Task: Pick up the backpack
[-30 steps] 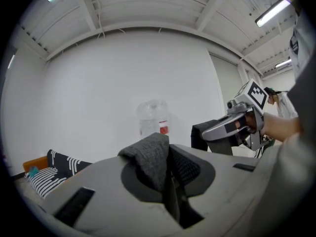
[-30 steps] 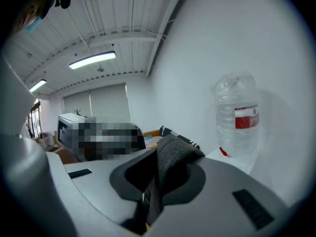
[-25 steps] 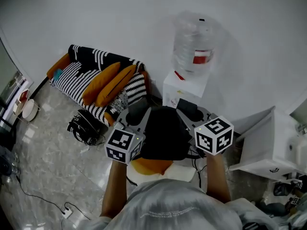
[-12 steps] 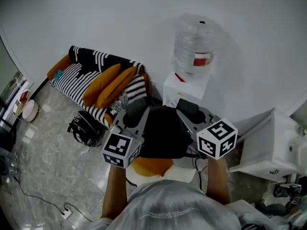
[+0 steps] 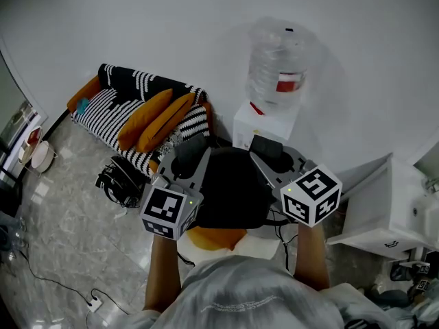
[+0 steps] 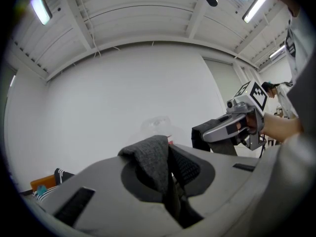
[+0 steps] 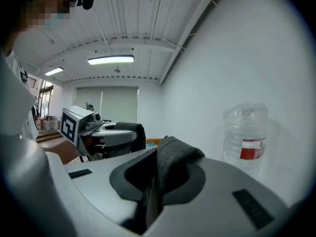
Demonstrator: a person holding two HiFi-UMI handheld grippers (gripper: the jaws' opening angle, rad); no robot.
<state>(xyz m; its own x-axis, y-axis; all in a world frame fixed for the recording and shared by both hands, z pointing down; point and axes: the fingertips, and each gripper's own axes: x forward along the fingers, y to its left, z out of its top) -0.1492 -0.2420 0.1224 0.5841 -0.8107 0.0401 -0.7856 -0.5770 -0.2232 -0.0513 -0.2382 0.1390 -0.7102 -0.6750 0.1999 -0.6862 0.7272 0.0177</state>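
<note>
Black backpack [image 5: 230,187] hangs between left tool [image 5: 191,155] and right tool [image 5: 266,148] in the head view; only the gripper views show each clamped on a grey strap [image 6: 154,163].

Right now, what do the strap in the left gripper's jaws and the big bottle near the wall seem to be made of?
The backpack strap looks like woven fabric, perhaps nylon or polyester, matte grey: a coarse weave shows and it folds softly. The water bottle looks like clear glossy plastic: see-through, with crumpled-looking sides.
</note>
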